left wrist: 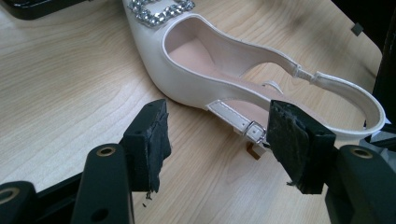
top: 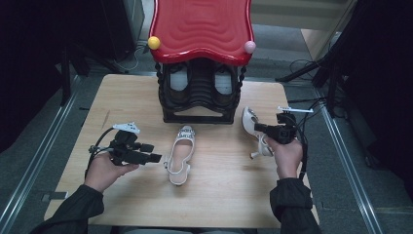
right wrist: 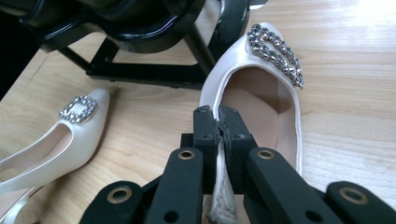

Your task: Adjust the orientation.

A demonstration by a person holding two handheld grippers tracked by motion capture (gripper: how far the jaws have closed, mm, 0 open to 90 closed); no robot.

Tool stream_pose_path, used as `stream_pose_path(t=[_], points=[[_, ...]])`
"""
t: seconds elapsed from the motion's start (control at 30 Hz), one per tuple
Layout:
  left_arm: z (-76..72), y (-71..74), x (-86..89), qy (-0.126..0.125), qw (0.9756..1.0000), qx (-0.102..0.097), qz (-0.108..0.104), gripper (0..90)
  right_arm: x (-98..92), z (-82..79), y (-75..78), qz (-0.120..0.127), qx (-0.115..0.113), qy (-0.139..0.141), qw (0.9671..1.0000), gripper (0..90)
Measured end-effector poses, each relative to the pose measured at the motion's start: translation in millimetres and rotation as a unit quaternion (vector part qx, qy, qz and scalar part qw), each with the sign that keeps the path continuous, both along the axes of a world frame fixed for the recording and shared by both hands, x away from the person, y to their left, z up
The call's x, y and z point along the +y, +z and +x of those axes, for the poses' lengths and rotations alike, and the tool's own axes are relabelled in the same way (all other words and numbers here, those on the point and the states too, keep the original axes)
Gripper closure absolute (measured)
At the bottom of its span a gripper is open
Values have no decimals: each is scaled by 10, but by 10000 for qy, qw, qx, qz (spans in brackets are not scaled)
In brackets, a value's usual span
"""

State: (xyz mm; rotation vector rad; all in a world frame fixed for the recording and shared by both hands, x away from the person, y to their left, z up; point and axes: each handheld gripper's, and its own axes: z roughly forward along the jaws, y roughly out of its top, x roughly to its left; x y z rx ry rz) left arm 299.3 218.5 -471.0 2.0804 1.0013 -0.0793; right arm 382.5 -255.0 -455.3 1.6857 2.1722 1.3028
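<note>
Fingers of the right gripper [right wrist: 219, 122] are pinched tight on the side wall of a white slingback shoe [right wrist: 261, 107], the rim of the shoe caught between the two pads. In the high view this right gripper [top: 269, 129] sits at about four o'clock from the black shoe rack [top: 197, 92], and the held shoe [top: 252, 127] is tipped on its side, toe pointing toward the rack and heel toward the person's right hand [top: 286, 155]. Its toe carries a rhinestone buckle [right wrist: 276, 53], seen at one o'clock in the right gripper view.

Fingers of the left gripper [left wrist: 224, 144] stand wide apart with nothing between the pads; they are just short of the second white slingback shoe [left wrist: 201, 70], whose ankle strap and small metal buckle [left wrist: 254, 130] lie just beyond the gap. In the high view the left gripper [top: 151, 153] is at nine o'clock from that shoe [top: 181, 153], close beside it but apart, held in the left hand [top: 104, 168].

The second shoe lies flat on the wooden table [top: 219, 195], toe toward the rack at twelve o'clock. The rack has a red wavy top [top: 200, 27] with a yellow ball [top: 154, 42] and a pink ball [top: 250, 47] at its front corners, and dark shoes [top: 178, 85] stand inside it
</note>
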Motion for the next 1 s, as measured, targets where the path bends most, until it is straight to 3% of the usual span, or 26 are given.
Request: stream_pose_path(t=[0.67, 1.0], points=[[94, 21, -109, -114, 9999, -27, -90, 391, 273, -273, 50, -95, -48, 358, 9993, 878], [103, 23, -135, -160, 9999, -25, -60, 392, 425, -431, 84, 15, -67, 594, 9982, 880]])
